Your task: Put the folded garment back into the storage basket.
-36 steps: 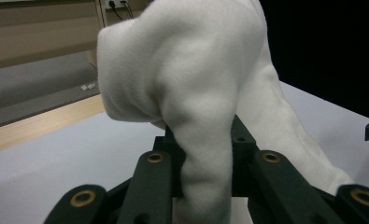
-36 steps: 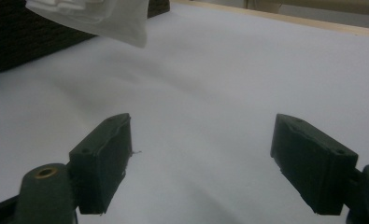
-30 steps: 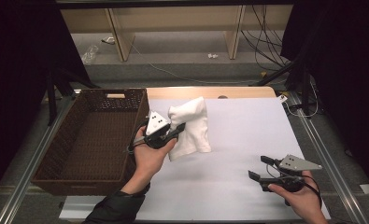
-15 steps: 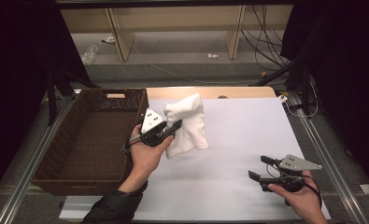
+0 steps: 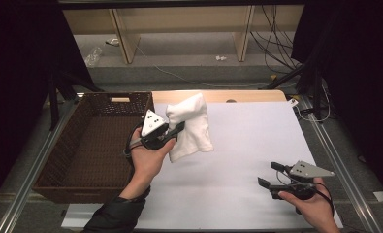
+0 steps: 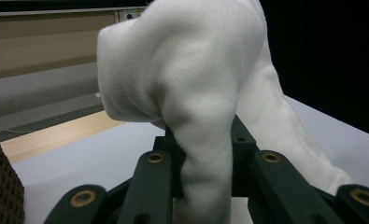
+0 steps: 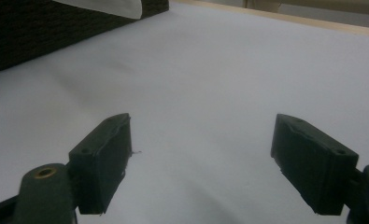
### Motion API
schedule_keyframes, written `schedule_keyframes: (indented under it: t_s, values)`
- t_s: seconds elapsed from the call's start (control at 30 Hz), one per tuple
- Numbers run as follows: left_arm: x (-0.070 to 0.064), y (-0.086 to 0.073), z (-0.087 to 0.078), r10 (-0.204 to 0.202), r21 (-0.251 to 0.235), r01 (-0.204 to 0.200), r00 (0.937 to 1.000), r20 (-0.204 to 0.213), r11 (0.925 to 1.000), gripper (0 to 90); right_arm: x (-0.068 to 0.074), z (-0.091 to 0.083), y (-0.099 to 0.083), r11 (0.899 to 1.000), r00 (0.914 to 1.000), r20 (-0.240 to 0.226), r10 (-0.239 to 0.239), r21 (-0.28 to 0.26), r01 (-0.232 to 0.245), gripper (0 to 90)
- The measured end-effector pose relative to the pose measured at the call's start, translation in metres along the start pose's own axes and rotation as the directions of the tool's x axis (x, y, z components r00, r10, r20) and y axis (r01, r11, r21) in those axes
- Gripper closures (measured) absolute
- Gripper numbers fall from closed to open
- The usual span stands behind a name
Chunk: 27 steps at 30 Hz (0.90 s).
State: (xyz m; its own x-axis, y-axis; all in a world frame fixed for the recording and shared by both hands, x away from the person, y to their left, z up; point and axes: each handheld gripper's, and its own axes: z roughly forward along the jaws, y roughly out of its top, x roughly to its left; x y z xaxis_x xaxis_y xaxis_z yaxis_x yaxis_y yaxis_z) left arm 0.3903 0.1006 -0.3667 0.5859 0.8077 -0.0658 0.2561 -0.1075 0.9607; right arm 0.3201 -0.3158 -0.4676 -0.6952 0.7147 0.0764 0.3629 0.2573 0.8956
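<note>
The left hand-held gripper (image 5: 179,128) holds a white towel (image 5: 191,126) aloft beside the still-empty wicker basket (image 5: 89,150); the right hand-held gripper (image 5: 269,175) rests wide open.

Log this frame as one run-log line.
left gripper: shut on white towel, lifted beside wicker basket | right gripper: open, idle over white table cover

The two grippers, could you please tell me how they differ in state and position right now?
The left gripper is shut on the white towel, lifted beside the wicker basket; the right gripper is open and holds nothing, low over the white table sheet. Both are hand-held with black jaws.
</note>
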Motion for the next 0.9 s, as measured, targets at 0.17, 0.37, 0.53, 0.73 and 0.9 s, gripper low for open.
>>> schedule_keyframes:
  t_s: [0.17, 0.37, 0.53, 0.73, 0.9]
  values:
    - [0.002, 0.001, -0.002, 0.0, -0.004, 0.0, 1.0, -0.005, 1.0, 75.0, 0.0, 0.0, 0.0, 1.0, 1.0, -0.001, 0.001, -0.001, -0.001, 21.3]
    - [0.005, 0.004, -0.004, -0.005, -0.014, 0.005, 0.9999, -0.013, 0.9999, 75.0, 0.0, 0.0, 0.0, 1.0, 1.0, 0.0, 0.001, 0.001, -0.001, 21.3]
    - [0.007, 0.005, -0.006, -0.008, -0.02, 0.007, 0.9998, -0.02, 0.9998, 75.0, 0.0, 0.0, 0.0, 1.0, 1.0, 0.0, 0.001, 0.001, -0.001, 21.3]
    - [0.009, 0.006, -0.007, -0.008, -0.024, 0.008, 0.9996, -0.025, 0.9997, 75.0, 0.0, 0.0, 0.0, 1.0, 1.0, 0.0, 0.001, 0.001, -0.001, 21.3]
    - [0.011, 0.007, -0.009, -0.009, -0.027, 0.008, 0.9995, -0.031, 0.9996, 75.0, 0.0, 0.0, 0.0, 1.0, 1.0, 0.0, 0.001, -0.001, -0.001, 21.3]
